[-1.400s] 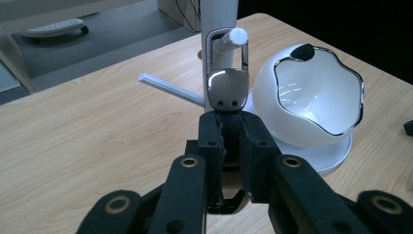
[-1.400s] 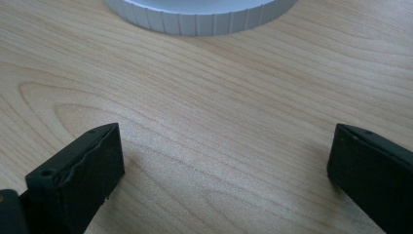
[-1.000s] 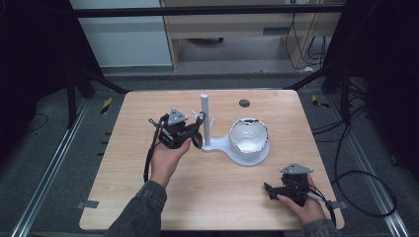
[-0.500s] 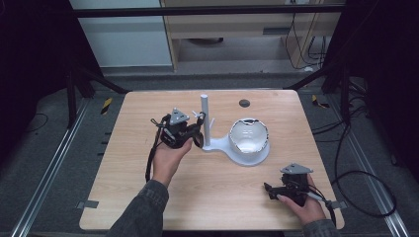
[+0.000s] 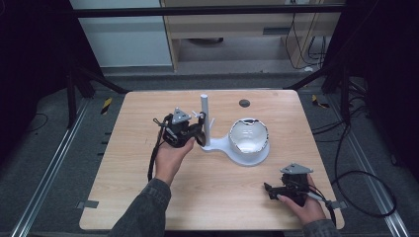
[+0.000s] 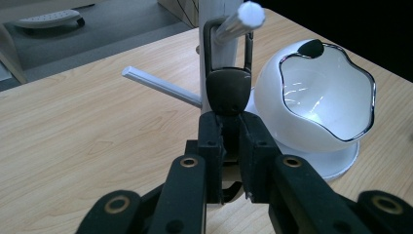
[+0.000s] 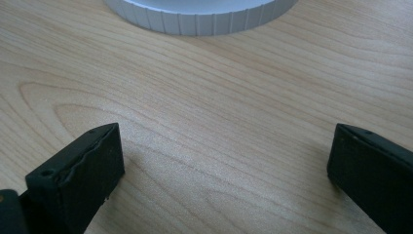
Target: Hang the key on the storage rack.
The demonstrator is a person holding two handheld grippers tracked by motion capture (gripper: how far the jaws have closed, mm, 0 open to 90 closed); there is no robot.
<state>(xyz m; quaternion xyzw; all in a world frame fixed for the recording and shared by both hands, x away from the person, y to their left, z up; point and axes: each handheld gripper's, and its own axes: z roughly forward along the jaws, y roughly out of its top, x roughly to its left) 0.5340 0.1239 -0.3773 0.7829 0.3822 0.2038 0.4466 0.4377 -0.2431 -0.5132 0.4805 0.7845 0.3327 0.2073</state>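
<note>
Left tongs (image 6: 229,146) are clamped on the dark fob (image 6: 228,90) whose loop hangs on the stand's peg (image 6: 238,22), right tongs (image 7: 219,165) sit apart over the tabletop (image 5: 148,123); fob looks light, stiff, kinda slick, so pinch the flat body.

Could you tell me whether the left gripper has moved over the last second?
No. The left gripper remains beside the white post, shut on the dark key fob.
</note>
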